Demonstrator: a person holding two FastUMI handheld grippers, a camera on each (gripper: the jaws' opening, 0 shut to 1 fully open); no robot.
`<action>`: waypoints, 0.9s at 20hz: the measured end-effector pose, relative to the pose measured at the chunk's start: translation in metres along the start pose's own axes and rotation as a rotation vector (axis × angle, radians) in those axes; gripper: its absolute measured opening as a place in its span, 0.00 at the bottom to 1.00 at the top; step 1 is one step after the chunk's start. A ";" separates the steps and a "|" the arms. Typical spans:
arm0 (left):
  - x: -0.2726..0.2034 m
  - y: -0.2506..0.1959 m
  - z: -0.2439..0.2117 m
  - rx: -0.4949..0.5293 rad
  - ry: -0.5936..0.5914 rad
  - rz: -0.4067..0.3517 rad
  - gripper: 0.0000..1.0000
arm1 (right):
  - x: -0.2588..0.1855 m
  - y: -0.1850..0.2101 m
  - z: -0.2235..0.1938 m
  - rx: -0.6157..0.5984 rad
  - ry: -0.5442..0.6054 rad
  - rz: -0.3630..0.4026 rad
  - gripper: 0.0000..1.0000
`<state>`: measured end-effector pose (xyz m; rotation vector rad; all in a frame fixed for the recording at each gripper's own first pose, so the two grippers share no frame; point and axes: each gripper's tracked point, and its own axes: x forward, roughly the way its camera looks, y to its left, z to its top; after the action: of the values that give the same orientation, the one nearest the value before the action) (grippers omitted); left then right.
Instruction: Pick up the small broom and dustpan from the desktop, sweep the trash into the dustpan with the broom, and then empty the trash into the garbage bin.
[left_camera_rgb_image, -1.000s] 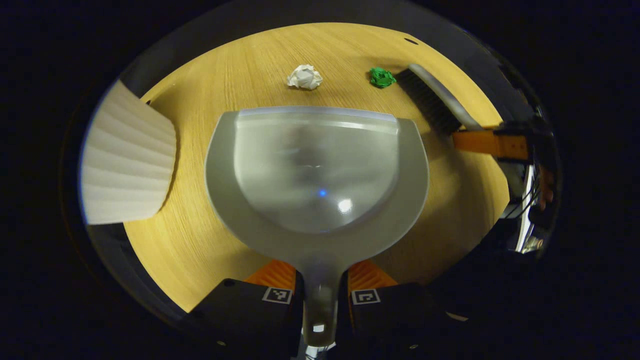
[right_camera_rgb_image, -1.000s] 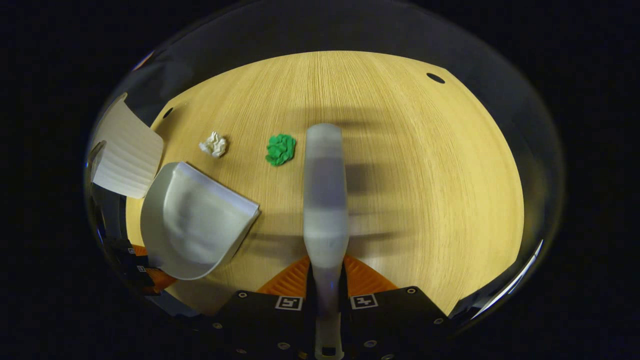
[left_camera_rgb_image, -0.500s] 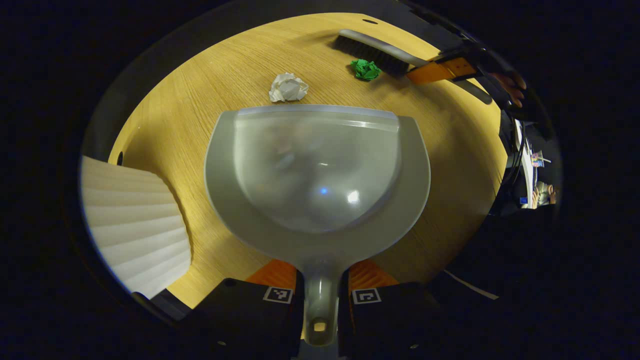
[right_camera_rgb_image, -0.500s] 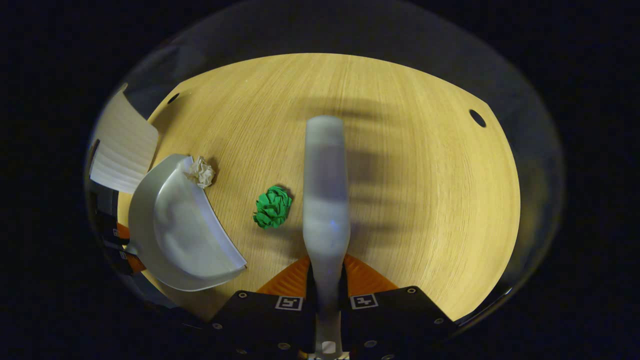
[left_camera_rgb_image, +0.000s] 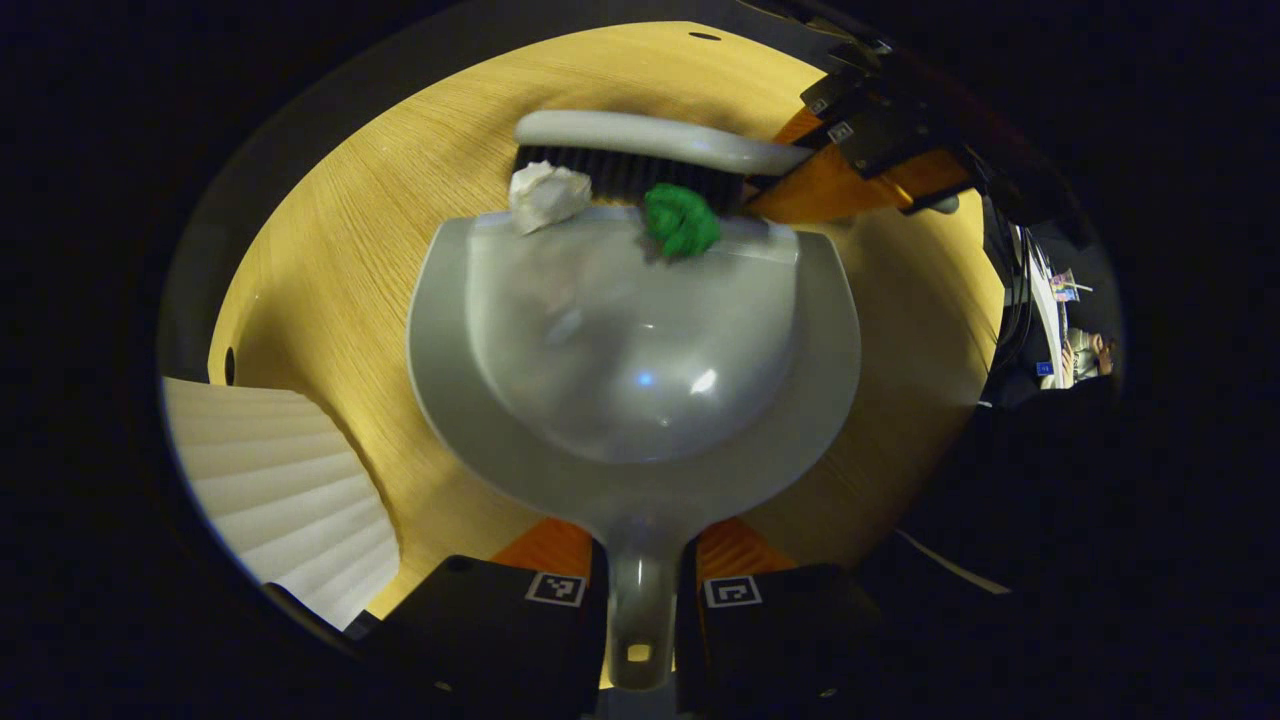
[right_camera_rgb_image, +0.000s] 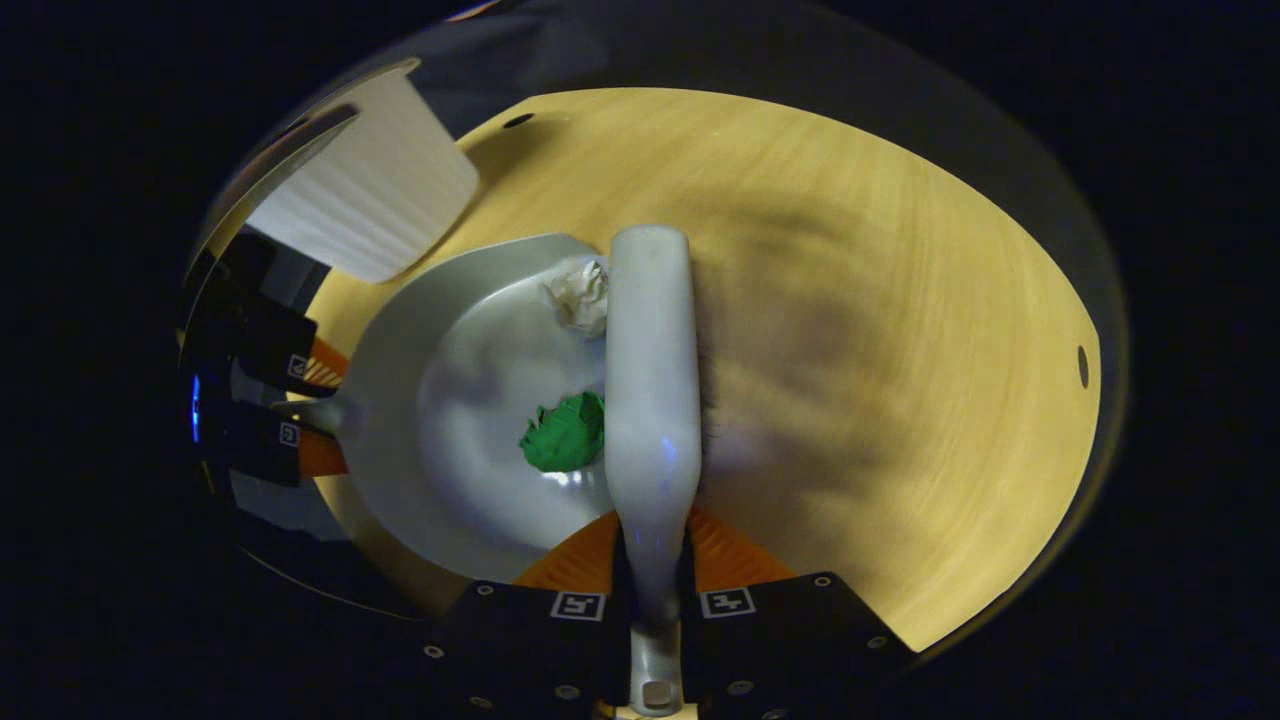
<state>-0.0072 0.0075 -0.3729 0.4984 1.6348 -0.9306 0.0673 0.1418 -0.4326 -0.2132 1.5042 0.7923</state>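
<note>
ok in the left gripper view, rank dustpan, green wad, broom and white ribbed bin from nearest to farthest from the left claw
1. dustpan: its handle sits in the left claw, straight ahead.
2. white ribbed bin: low on the left side.
3. green wad: at the pan's far lip.
4. broom: just beyond the lip, behind the wad.

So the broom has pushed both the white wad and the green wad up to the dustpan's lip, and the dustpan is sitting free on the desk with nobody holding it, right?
Not quite. The dustpan is held: the left tool is shut on its handle, as the left gripper view shows. The rest stands: the broom has the white wad and green wad at the dustpan's lip.
</note>
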 end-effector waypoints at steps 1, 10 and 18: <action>0.000 -0.002 0.000 -0.006 -0.002 -0.001 0.29 | -0.003 0.007 0.008 -0.011 -0.004 0.027 0.20; 0.007 -0.026 0.009 -0.191 -0.056 -0.025 0.29 | -0.031 -0.029 0.024 0.138 -0.098 -0.040 0.20; 0.015 -0.039 0.031 -0.346 -0.143 -0.010 0.28 | -0.036 -0.075 -0.026 0.351 -0.142 -0.155 0.20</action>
<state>-0.0211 -0.0423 -0.3767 0.1814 1.6248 -0.6551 0.0952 0.0592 -0.4273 -0.0100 1.4460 0.4022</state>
